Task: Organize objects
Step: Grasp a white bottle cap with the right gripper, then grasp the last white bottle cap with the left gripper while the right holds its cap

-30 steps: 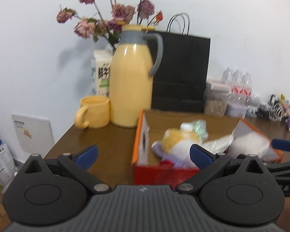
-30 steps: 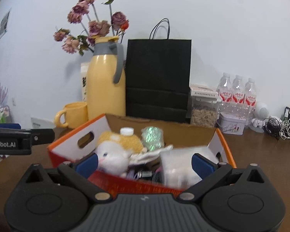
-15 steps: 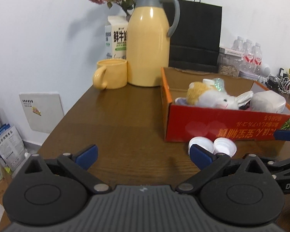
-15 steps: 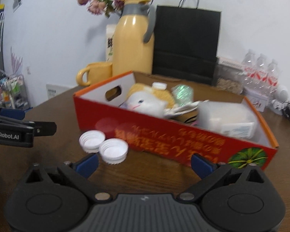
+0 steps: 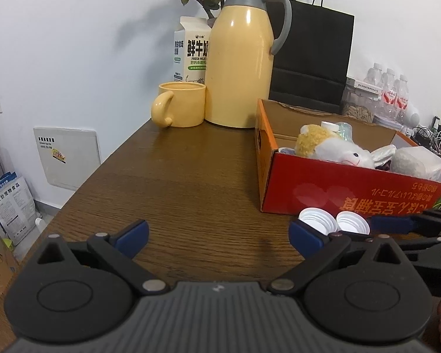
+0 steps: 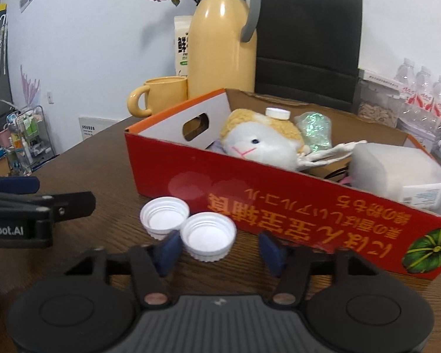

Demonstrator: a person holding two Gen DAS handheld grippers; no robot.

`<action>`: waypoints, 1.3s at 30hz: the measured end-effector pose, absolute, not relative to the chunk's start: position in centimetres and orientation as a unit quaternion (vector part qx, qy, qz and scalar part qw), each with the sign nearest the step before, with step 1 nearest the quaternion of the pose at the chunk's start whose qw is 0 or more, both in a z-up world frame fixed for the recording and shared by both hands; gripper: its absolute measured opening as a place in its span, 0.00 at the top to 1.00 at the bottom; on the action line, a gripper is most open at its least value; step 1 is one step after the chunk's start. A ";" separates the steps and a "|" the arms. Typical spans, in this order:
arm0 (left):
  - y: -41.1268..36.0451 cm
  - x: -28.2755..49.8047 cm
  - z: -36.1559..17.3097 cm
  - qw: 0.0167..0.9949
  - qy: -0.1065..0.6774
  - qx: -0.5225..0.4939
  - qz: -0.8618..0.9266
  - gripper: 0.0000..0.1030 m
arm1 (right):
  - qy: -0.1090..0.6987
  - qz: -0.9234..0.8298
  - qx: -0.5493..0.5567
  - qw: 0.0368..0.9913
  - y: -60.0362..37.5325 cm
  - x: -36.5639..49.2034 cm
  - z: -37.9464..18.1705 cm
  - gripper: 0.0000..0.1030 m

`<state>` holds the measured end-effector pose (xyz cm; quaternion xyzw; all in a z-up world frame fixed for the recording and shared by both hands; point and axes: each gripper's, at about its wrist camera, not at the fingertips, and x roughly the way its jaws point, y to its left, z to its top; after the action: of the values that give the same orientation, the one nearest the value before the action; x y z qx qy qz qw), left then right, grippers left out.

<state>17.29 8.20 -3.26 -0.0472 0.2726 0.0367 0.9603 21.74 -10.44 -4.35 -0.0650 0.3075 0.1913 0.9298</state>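
Two white plastic bottle caps lie open side up on the brown wooden desk [image 6: 82, 158], touching each other, just in front of the red cardboard box [image 6: 279, 203]. In the right wrist view they sit in the lower middle of the frame: the left cap [image 6: 164, 217] and the right cap [image 6: 208, 236].

The right gripper [image 6: 217, 251] is at the bottom of that view. Its jaws have just been closing and now stand about half open. The right cap lies at the tips of the jaws, more to the left one. The blue left fingertip [image 6: 167, 251] looks to be touching or almost touching the cap's left side. The other fingertip is apart from it, with bare desk between. The cap is not gripped. The left cap lies just past the left fingertip, outside the jaws.

The left gripper [image 5: 217, 235] fills the bottom of the left wrist view. Its jaws are wide open and hold nothing, with only desk between them. In this view the caps are at the lower right, just past its right fingertip.

Inside the box are a white and yellow plush toy [image 6: 261, 144], a small white-capped bottle [image 6: 277, 113], a shiny green packet [image 6: 314, 131] and a white plastic tub [image 6: 397, 173]. Behind the box stand a yellow mug [image 5: 180, 107], a tall yellow jug with a grey handle [image 5: 239, 56], a white milk carton [image 5: 191, 50] and a black paper bag [image 5: 314, 56].
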 end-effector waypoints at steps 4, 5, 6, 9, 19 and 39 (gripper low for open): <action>8.1 17.3 -3.3 0.960 0.272 -0.046 0.039 0.00 | 0.305 0.199 -0.059 0.930 -10.4 21.7 -4.3 0.62; 8.1 17.3 -3.3 0.961 0.271 -0.046 0.039 0.00 | 0.303 0.199 -0.056 0.930 -10.5 21.6 -4.3 0.62; 8.1 17.3 -3.3 0.961 0.271 -0.047 0.039 0.00 | 0.300 0.199 -0.053 0.931 -10.6 21.5 -4.2 0.62; 8.1 17.3 -3.3 0.961 0.269 -0.047 0.041 0.00 | 0.288 0.199 -0.051 0.935 -10.9 21.2 -4.0 0.62; 7.7 17.7 -3.4 0.960 0.273 -0.039 0.039 0.00 | 0.256 0.171 -0.046 0.950 -14.2 19.5 -3.4 0.62; 0.4 21.6 -3.8 0.954 0.301 -0.006 0.005 0.04 | 0.224 0.125 -0.031 0.966 -21.2 17.5 -3.1 0.62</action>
<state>21.59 0.36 -3.82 -0.0062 0.3011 0.0045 0.9535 17.46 -21.16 -3.14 -0.0307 0.2237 0.1253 0.9661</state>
